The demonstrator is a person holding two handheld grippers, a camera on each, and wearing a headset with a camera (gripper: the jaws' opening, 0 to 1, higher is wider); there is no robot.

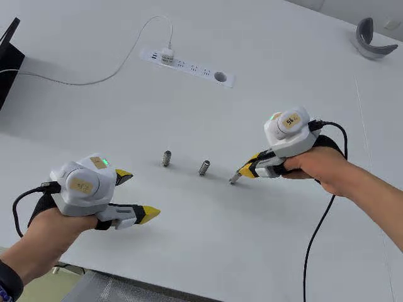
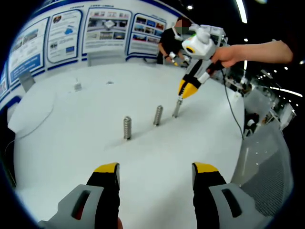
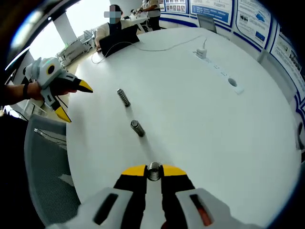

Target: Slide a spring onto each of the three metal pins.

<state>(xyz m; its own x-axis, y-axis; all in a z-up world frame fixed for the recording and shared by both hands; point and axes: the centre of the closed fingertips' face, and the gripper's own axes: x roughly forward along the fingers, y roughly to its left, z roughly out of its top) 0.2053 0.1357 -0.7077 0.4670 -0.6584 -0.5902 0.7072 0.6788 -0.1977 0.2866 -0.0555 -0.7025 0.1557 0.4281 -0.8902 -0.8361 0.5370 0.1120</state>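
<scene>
Pinched between the pressed-together yellow tips of the right gripper (image 1: 244, 171): a small coiled grey steel spring (image 3: 153, 172), taken at its upper end, lower end down on the white table (image 1: 252, 239) at the right end of a row of three. Cannot tell how far down its pin. To its left, standing apart from each other, the middle sprung pin (image 1: 204, 167) and the left sprung pin (image 1: 166, 157), both upright.

Probably almost weightless, elastic along its length, smooth and round. So likely to flick out or roll away if squeezed off-centre. Best held lightly across the coils near the top, bore left free, axis in line with the pin. No need for a hard squeeze, and some risk of bending the coils with one.

Left gripper (image 1: 137, 195) spread wide, holding nothing, hovering at the near left, well apart from the row.

Plenty of bare table all round the pins. Near edge of the table close below the left gripper. White power strip (image 1: 189, 66) and its cable far behind, out of the way. Only close neighbour to mind: the middle sprung pin.
</scene>
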